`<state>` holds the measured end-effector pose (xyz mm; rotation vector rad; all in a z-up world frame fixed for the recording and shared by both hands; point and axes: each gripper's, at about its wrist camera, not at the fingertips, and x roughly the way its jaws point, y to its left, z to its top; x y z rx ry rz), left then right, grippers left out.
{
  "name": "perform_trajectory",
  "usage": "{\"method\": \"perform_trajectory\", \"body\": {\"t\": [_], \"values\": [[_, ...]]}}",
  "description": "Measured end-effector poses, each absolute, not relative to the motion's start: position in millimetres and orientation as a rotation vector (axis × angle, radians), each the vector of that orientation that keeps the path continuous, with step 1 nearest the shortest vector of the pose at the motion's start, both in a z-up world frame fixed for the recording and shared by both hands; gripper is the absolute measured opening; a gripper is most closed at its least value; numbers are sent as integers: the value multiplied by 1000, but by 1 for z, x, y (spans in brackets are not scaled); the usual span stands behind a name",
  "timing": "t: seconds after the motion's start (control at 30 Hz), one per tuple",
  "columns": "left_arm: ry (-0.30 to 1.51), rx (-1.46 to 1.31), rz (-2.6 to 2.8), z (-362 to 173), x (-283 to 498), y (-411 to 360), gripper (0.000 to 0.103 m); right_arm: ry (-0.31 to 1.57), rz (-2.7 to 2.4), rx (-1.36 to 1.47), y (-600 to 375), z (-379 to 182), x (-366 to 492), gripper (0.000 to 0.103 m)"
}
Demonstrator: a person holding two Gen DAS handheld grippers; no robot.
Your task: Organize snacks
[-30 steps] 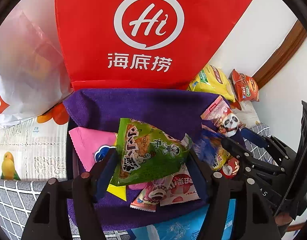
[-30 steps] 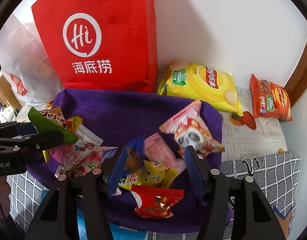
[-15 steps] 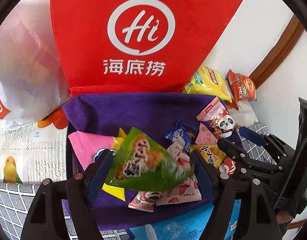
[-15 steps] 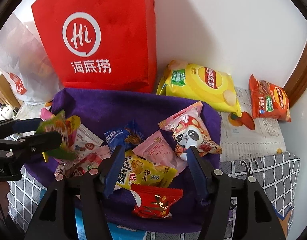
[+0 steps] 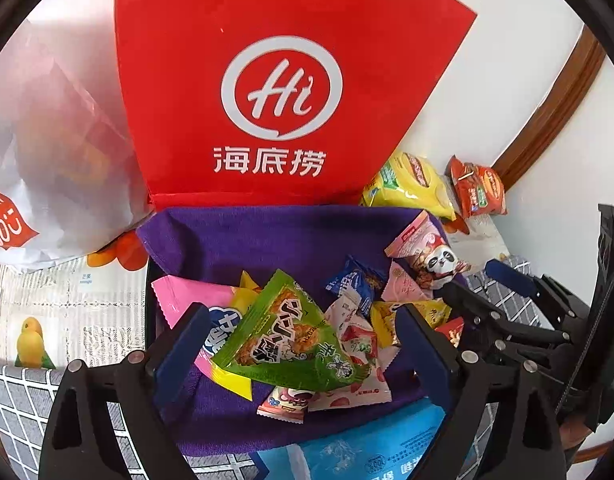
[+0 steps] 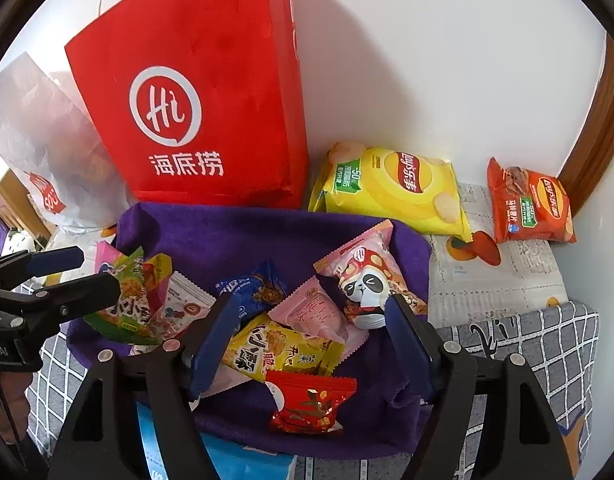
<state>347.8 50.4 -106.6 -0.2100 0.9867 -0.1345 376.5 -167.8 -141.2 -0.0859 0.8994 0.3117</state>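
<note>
A purple cloth tray (image 5: 267, 236) (image 6: 235, 236) holds several small snack packets. A green packet (image 5: 291, 344) (image 6: 125, 312) lies on the pile at the left, on top of a pink packet (image 5: 183, 296). My left gripper (image 5: 303, 340) is open around it, jaws wide, not touching it. My right gripper (image 6: 307, 328) is open and empty above a yellow packet (image 6: 283, 352), a pale pink packet (image 6: 319, 316) and a red packet (image 6: 311, 400). A blue packet (image 6: 255, 288) and a panda packet (image 6: 363, 280) lie behind.
A red paper bag (image 6: 195, 112) stands behind the tray against the wall. A white plastic bag (image 5: 47, 152) is to its left. A yellow chip bag (image 6: 395, 188) and an orange chip bag (image 6: 531, 204) lie at the back right. A light blue package (image 5: 359, 452) lies under the tray's near edge.
My left gripper opened and the green packet dropped onto the pile. My right gripper let go of the blue packet, which now lies in the tray.
</note>
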Motion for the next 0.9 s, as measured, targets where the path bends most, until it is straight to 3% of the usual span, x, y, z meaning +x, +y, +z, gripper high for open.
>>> {"method": "perform_trajectory", "body": {"t": [0.6,0.9], "values": [[921,-149,-116,-62,313,45,97,838,257,-154,-165,-104,321,97],[860,-148,-130,-29,252,41,97,788,216,-96,-186,-70,265,99]]}}
